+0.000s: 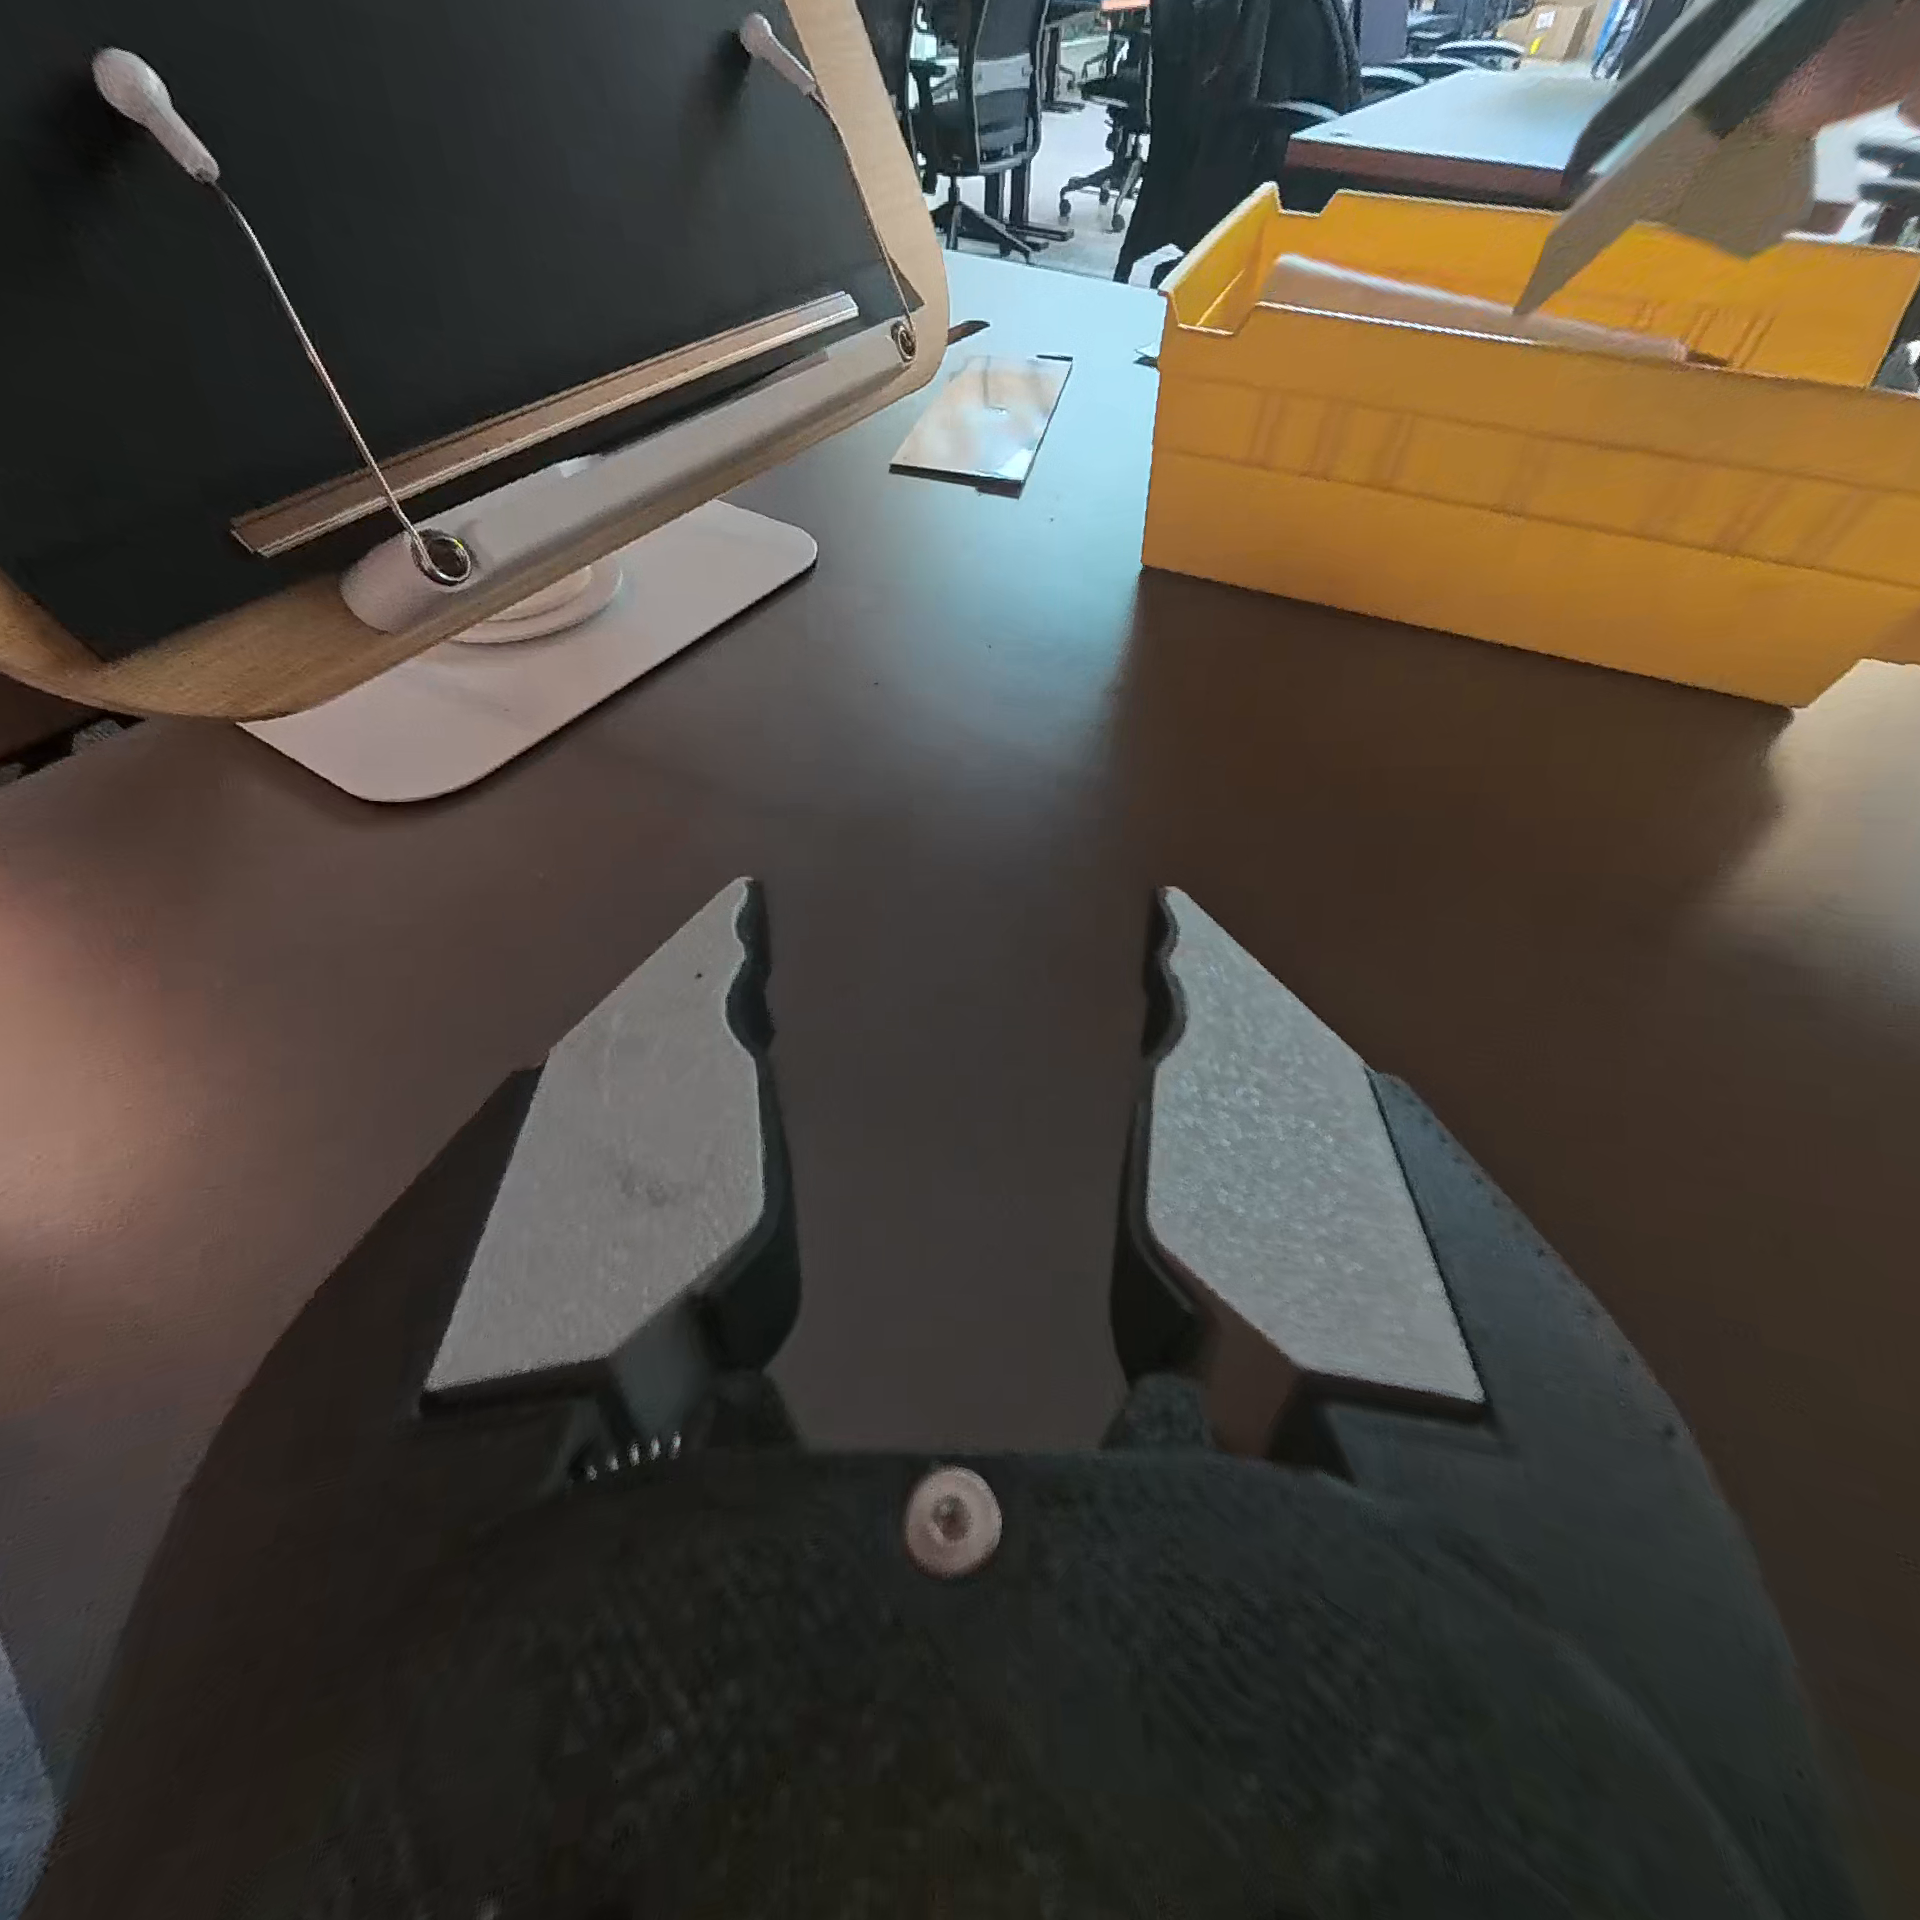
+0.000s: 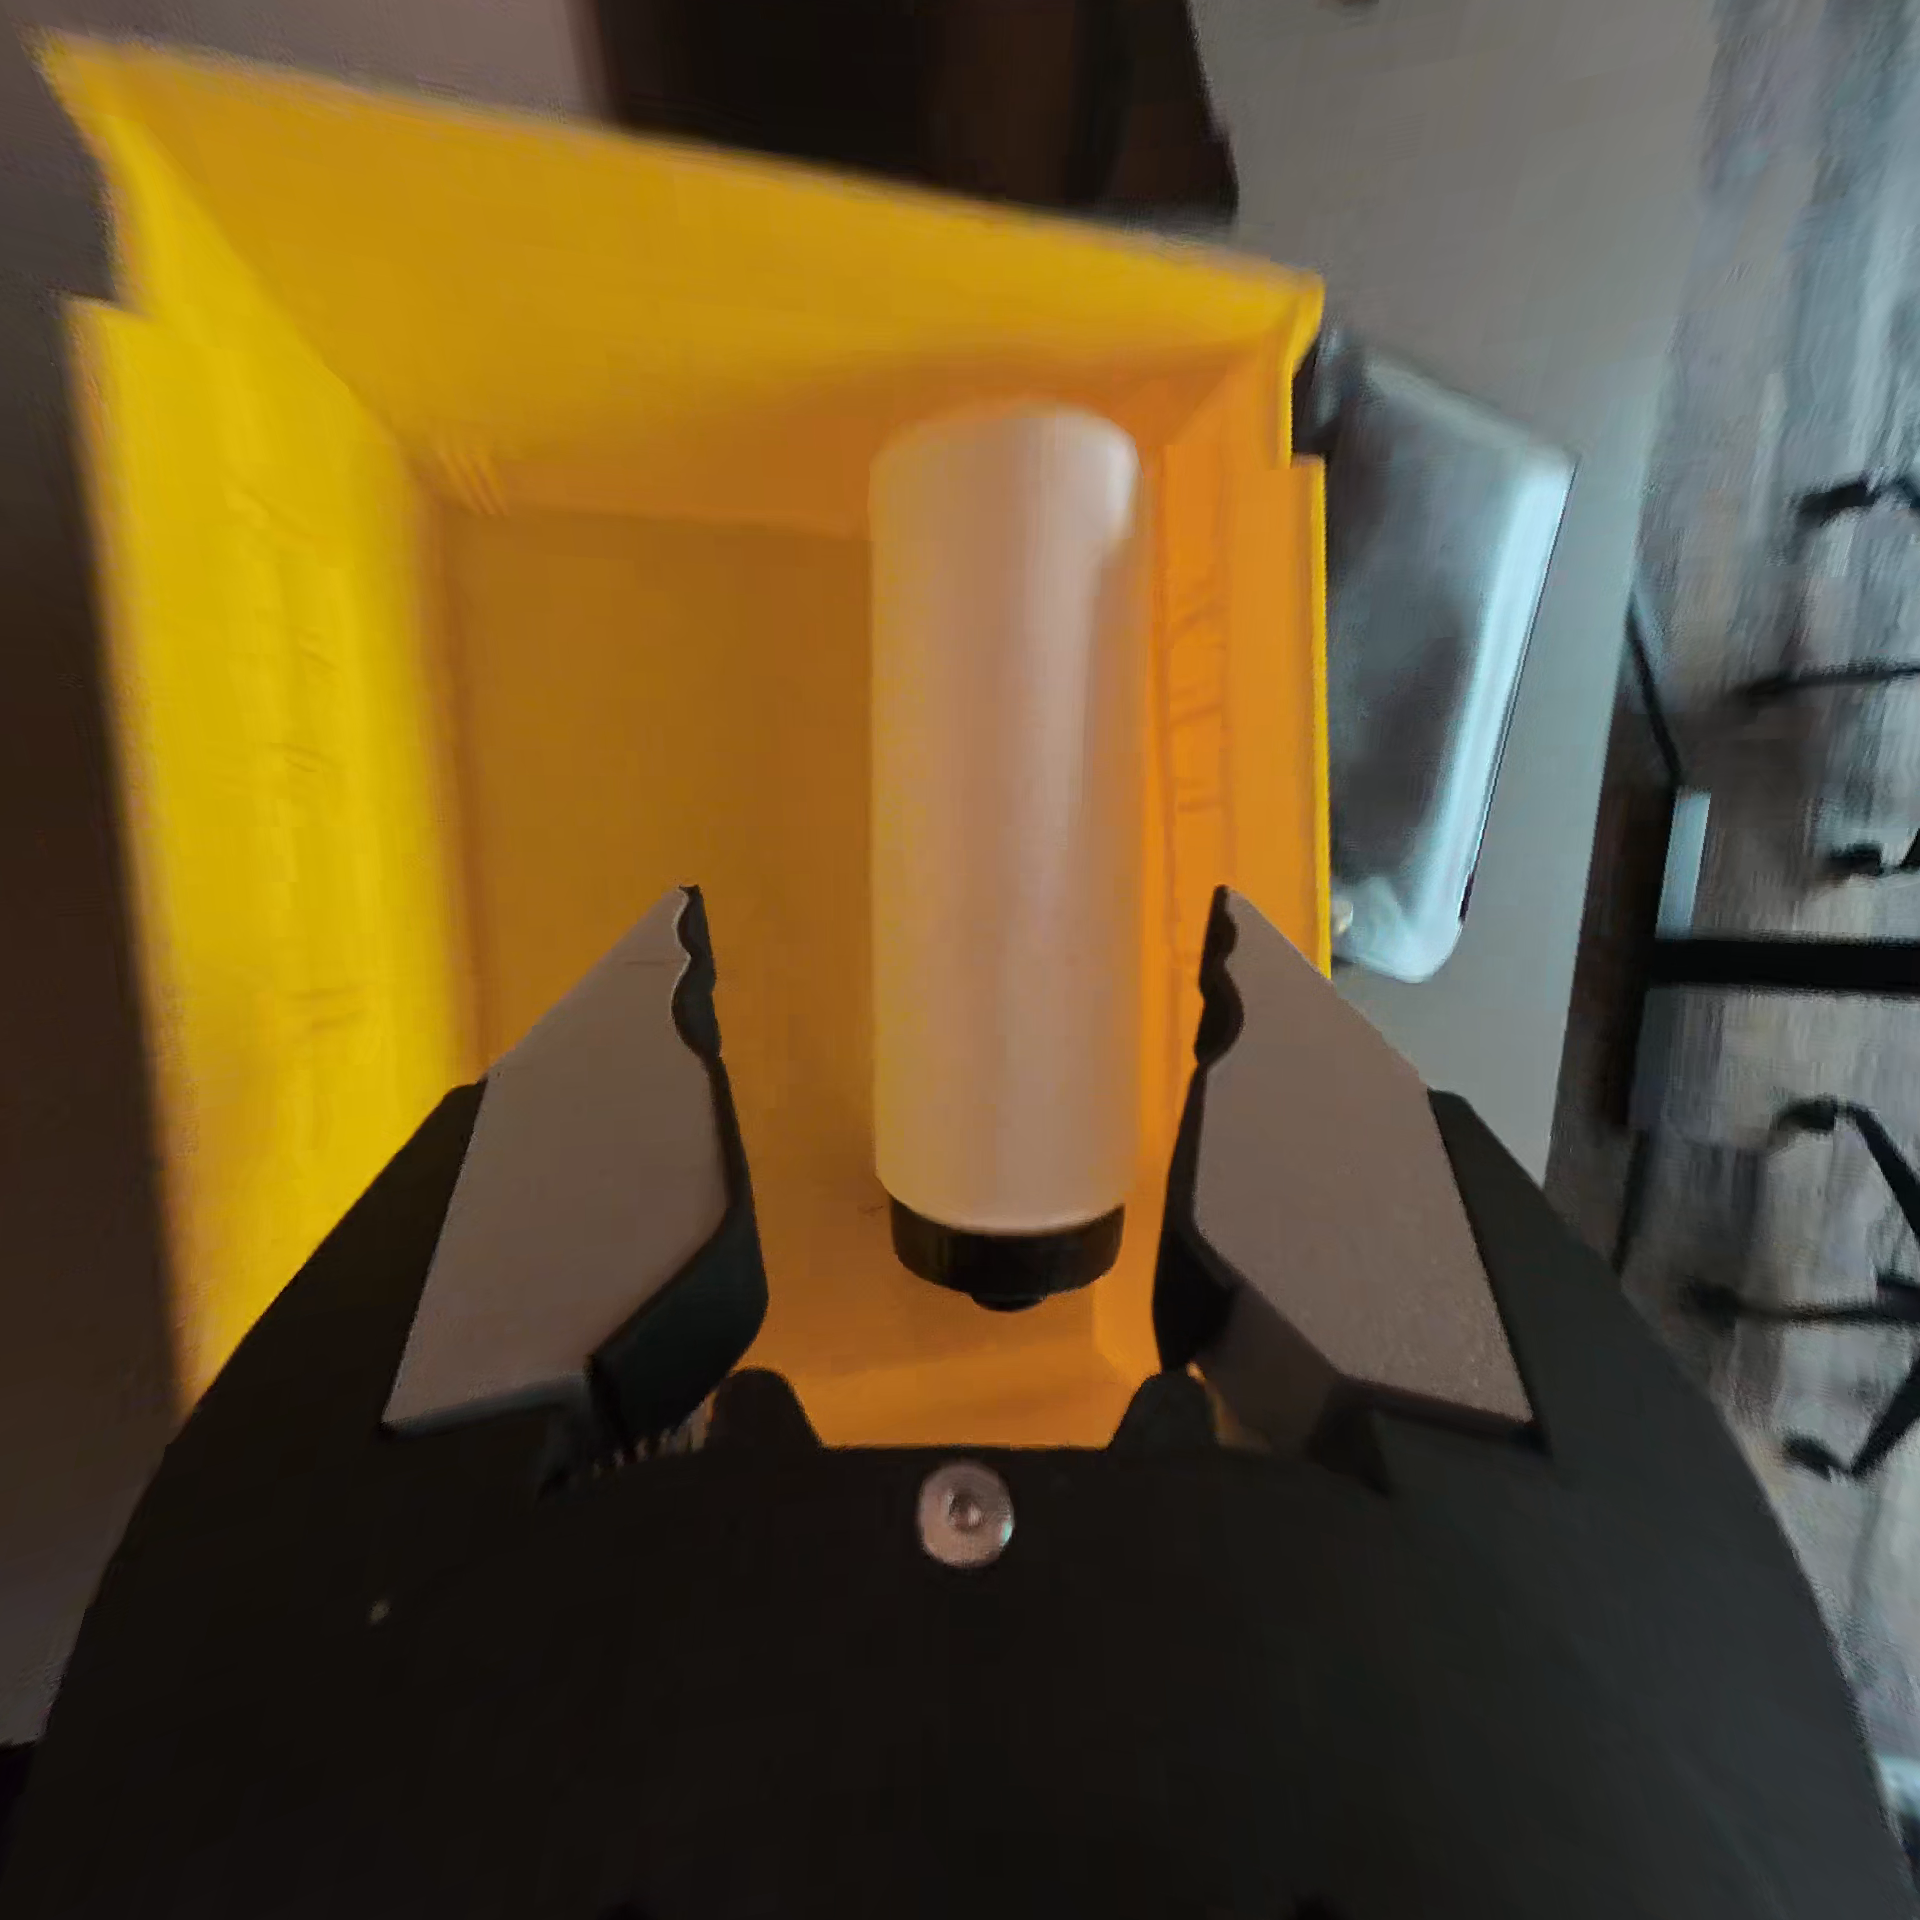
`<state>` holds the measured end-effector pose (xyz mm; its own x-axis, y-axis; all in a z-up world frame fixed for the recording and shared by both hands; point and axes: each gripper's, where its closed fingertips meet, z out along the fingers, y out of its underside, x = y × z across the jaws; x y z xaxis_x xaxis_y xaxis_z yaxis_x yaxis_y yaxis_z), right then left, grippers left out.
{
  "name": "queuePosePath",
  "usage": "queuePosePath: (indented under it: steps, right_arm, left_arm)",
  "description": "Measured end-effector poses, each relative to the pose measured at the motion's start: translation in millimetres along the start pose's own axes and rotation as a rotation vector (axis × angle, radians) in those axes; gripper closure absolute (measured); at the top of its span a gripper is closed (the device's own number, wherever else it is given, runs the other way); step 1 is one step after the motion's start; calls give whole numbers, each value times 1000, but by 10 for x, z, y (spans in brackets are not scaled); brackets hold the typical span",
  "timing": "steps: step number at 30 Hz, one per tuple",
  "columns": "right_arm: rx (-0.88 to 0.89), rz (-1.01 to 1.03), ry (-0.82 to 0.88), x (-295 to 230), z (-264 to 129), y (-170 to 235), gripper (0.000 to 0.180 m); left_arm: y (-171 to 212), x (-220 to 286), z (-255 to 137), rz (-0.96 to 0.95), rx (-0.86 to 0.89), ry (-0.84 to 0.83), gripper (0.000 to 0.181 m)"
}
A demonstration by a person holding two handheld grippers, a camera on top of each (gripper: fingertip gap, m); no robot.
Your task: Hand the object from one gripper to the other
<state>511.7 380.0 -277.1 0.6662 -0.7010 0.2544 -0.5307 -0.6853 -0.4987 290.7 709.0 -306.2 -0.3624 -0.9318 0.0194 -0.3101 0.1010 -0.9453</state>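
The worktop (image 1: 935, 779) lies bare under my left claw (image 1: 956, 914), which hangs wide and holds nothing. The yellow bin (image 2: 312, 623) fills the view beyond my right claw (image 2: 956, 925), also spread wide and empty. Inside it lies the white bottle (image 2: 1003, 779), black cap (image 2: 1006, 1242) toward me, ahead between the tips, untouched. Step in hand, I judge: the first pickup. Next: lower over the body, centre, then close.
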Motion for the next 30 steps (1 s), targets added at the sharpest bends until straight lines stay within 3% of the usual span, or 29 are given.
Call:
queuePosePath:
  steps: [6,9,15,19,23,26,30]
  right_arm:
    - [353,-109,-26,-801,-593,-758,94]
    - [495,-185,-174,-1523,-712,-1025,104]
    - [653,-252,-406,-2807,-468,-1254,103]
    - [604,-283,-482,-3352,-45,-1260,104]
    - [511,-306,-499,-3570,268,-1227,105]
    - [542,-336,-394,-3453,339,-1273,111]
    - [557,-389,-195,-3173,424,-1301,112]
  left_arm:
    - [25,44,38,18,-15,-3,113]
    - [68,73,74,24,-31,-1,113]
    - [55,23,62,35,-18,-27,114]
    - [120,-88,64,7,-52,-67,122]
    - [176,-111,89,-21,-90,-66,121]
    - [152,-154,104,1,-86,-110,122]
    - [74,-179,88,46,-44,-130,146]
